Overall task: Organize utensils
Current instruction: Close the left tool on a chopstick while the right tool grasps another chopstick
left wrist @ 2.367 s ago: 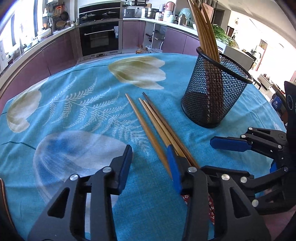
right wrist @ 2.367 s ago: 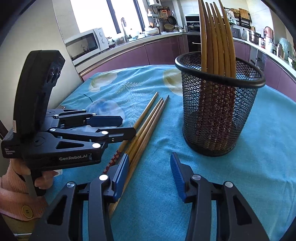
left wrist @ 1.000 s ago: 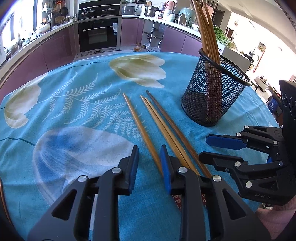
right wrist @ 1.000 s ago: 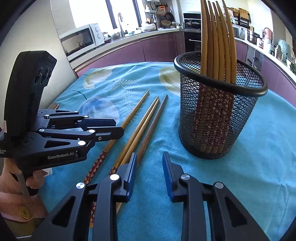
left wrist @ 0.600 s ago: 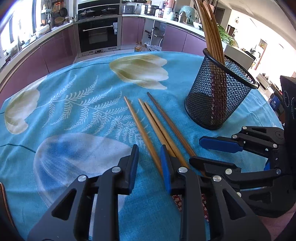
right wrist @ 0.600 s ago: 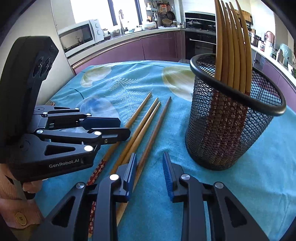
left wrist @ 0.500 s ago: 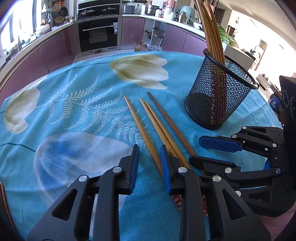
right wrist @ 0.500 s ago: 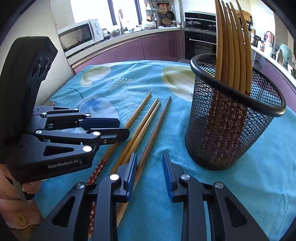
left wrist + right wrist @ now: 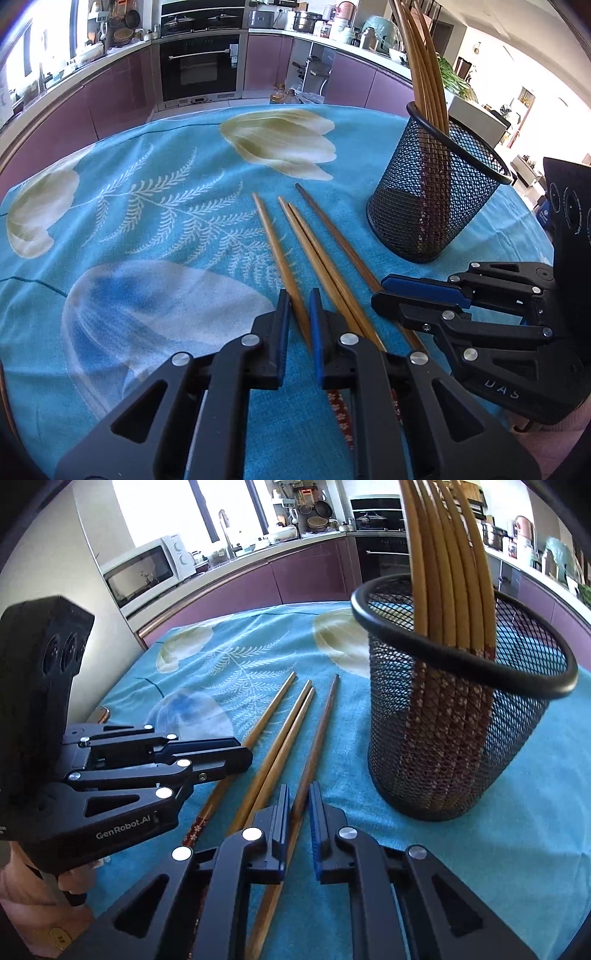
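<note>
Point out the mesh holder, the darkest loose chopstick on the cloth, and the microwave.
mesh holder (image 9: 439, 768), right wrist view, front wall.
darkest loose chopstick (image 9: 325, 720), right wrist view, mid-shaft.
microwave (image 9: 142, 574), right wrist view, door glass.

The left gripper (image 9: 207, 755) carries white lettering, "GenRobot.AI", along the side of its black body in the right wrist view. On the right gripper's (image 9: 417, 291) body, in the left wrist view, the letters "DAS" show.

smooth wooden chopsticks (image 9: 284, 254), matt woven tablecloth (image 9: 147, 221), black wire-mesh metal holder (image 9: 432, 206), glossy purple cabinets (image 9: 118, 96)
</note>
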{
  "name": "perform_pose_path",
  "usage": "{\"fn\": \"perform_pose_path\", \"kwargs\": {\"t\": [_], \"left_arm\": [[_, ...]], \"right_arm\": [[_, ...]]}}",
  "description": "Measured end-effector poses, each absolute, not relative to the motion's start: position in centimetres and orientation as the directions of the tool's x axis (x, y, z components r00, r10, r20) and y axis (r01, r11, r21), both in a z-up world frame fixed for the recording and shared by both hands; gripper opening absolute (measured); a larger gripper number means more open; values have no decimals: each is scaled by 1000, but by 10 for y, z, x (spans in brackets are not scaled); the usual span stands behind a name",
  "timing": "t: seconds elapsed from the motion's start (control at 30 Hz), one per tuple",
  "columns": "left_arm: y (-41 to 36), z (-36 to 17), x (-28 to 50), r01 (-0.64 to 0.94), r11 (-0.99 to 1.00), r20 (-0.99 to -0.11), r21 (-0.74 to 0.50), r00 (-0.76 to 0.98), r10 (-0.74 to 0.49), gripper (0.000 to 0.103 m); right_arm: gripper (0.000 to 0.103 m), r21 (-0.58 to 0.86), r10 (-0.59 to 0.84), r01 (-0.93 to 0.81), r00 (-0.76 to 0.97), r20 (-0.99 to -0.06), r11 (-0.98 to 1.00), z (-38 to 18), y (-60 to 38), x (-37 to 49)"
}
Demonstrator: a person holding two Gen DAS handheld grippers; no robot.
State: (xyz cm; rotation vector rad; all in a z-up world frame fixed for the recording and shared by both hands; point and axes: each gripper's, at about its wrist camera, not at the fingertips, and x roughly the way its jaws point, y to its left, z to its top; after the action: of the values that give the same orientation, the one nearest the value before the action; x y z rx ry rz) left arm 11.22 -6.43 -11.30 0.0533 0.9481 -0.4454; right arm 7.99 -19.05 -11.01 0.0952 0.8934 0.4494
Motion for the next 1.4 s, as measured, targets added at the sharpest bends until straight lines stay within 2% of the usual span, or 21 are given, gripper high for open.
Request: {"fn": "perform_pose_path", "kwargs": {"t": [0.3,0.73,0.8,1.13,1.2,1.4], "left_arm": [[-60,-107,99,387,910,-781,-147,519,-347,8],[-63,-112,93,420,896,-794,-141,493,-356,8],[-64,-114,94,430,892,-800,-137,483,-356,11],[-69,-115,106,447,883,-803,-143,469,-368,12],[-69,-115,108,439,887,-803,-140,475,-361,9],[-67,-113,105,419,897,-793,-140,496,-355,8]], "right_arm": [[6,302,465,-362,562,-684,882,-97,-201,67],[9,247,445,-415,498,-744,876,-106,-191,66],[9,234,436,-417,496,-751,878,-107,-190,68],[9,209,425,-434,495,-758,876,-107,-184,76],[8,211,428,-433,497,-755,876,-106,-184,77],[6,191,432,-451,522,-736,872,-99,-183,69]]}}
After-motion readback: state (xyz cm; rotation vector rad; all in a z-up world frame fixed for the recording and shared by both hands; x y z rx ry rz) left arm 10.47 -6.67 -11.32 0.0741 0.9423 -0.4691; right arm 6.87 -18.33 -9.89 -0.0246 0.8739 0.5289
